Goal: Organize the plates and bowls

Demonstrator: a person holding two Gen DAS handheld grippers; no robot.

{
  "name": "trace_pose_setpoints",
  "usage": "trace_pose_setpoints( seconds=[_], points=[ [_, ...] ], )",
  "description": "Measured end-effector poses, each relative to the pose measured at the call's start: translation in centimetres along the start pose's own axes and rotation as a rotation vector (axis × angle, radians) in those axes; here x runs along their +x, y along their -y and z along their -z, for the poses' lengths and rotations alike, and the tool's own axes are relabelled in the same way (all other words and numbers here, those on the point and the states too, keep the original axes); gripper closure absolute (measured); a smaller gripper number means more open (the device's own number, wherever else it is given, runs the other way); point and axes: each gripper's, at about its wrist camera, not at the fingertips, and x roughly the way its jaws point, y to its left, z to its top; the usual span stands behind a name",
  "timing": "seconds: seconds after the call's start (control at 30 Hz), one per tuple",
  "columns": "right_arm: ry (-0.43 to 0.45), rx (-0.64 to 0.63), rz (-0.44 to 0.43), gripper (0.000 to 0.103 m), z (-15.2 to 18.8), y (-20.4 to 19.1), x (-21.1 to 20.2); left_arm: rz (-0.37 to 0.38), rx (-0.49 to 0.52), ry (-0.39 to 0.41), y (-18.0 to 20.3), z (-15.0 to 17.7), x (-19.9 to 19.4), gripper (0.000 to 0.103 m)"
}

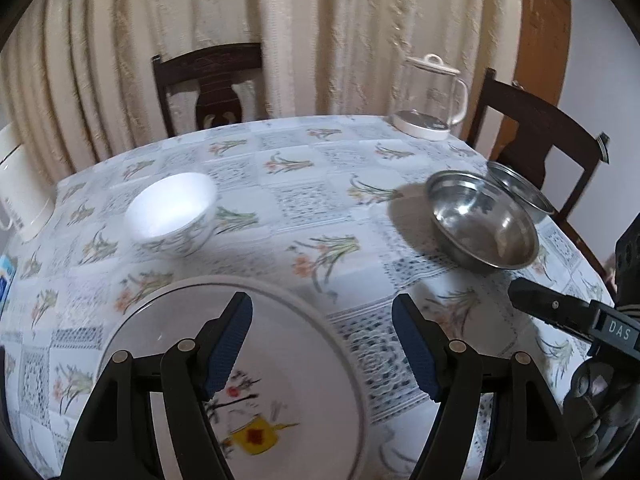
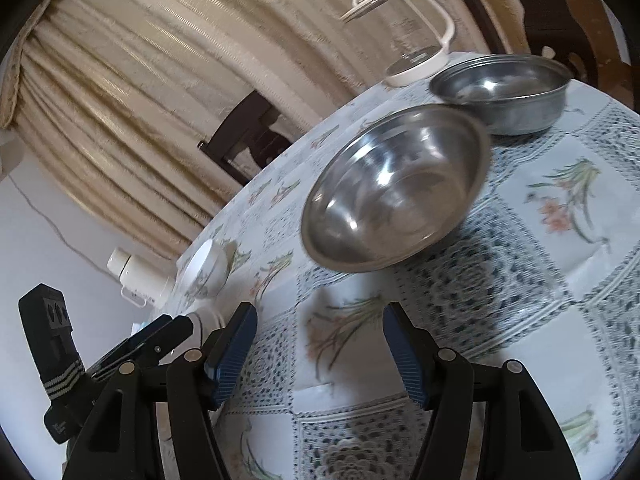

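Both claws gape empty: left claw [image 1: 322,344] over plate [image 1: 304,368], right claw [image 2: 320,354] short of steel bowl [image 2: 394,188]

Steel bowls [image 2: 394,188] [image 2: 504,92]: shiny metal, mirror-smooth. White bowl [image 1: 172,212], plate [image 1: 248,380] at 6 o'clock: glossy ceramic. Tablecloth [image 1: 304,200]: printed, slight sheen. Kettle [image 1: 434,94]: clear glass, white plastic. Chairs [image 1: 212,80]: dark wood. Curtain [image 1: 240,8]: textured cloth.

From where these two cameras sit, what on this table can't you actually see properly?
- Plate, left wrist view: its near part is hidden by the open left gripper and cut by the bottom edge; the painted motif is blurred.
- Second steel bowl, left wrist view: mostly hidden behind the nearer steel bowl.
- White bowl, right wrist view: small; pattern unreadable.
- White jug: cut by the left edge.
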Motion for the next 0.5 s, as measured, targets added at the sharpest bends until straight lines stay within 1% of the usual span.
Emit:
trace_pose_setpoints(
  seconds=[0.27,0.5],
  points=[
    [0.031,0.042,0.026,0.034,-0.6,1.6,-0.8,0.027,0.06,-0.029,3.2,-0.9,2.1,0.03],
    [0.058,0.074,0.049,0.034,-1.2,2.8,-1.5,0.079,0.052,-0.077,4.5,-1.8,4.2,0.03]
  ],
)
